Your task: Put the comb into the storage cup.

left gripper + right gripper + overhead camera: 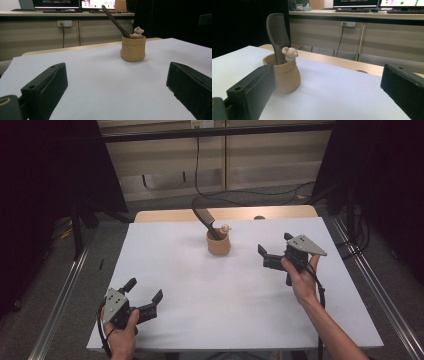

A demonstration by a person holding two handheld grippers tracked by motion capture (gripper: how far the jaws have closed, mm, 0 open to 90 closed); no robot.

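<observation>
Holding our right gripper with jaws spread apart near the tan pot, we keep our left gripper, jaws likewise apart, well back. The pot stands mid-table, a dark comb leaning inside.

Tan cup with dark comb between two empty, wide-jawed tools.

place: lab/office | monitors, keyboards, black curtains

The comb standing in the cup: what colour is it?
Dark grey-brown, the comb shows best in the right gripper view.
</observation>
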